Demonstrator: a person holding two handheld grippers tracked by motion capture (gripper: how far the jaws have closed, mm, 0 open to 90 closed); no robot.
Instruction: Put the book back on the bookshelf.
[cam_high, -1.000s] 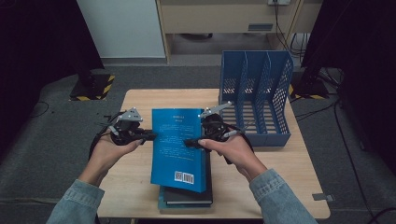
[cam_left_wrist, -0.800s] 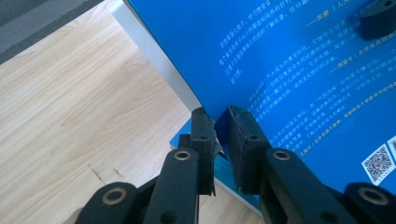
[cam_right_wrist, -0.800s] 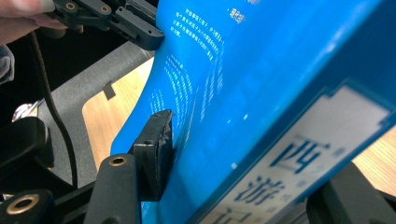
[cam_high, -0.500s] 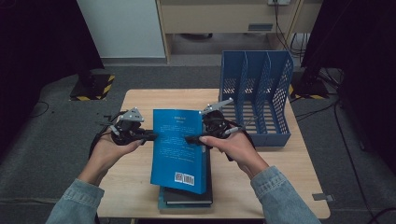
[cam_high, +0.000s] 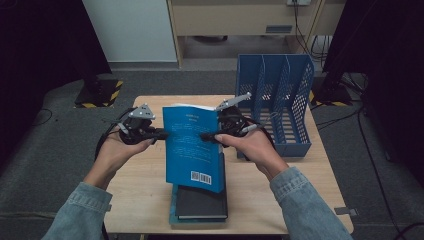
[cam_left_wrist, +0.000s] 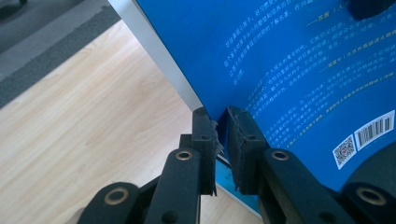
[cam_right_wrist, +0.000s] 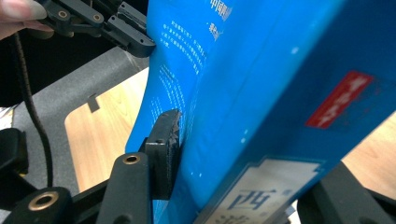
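A blue paperback book (cam_high: 192, 145) is held up between both grippers, tilted with its far edge raised above a stack. My left gripper (cam_high: 161, 134) is shut on the book's left edge; in the left gripper view the jaws (cam_left_wrist: 222, 121) pinch the blue cover (cam_left_wrist: 289, 60) thinly. My right gripper (cam_high: 206, 136) grips the book's right side near the spine. Its jaws have just been closing with the book (cam_right_wrist: 243, 93) between them, and one pad (cam_right_wrist: 164, 140) presses on the cover. The left gripper (cam_right_wrist: 126, 32) shows beyond in the right gripper view.
Under the lifted book lies a dark book (cam_high: 202, 202) on a teal one, near the front edge of the wooden table (cam_high: 145, 190). A blue mesh file rack (cam_high: 280, 100) with several slots stands at the table's back right. Grey floor surrounds the table.
Both hands have risen a little, and the blue book has come up with them, its far edge now tilted higher off the stack.
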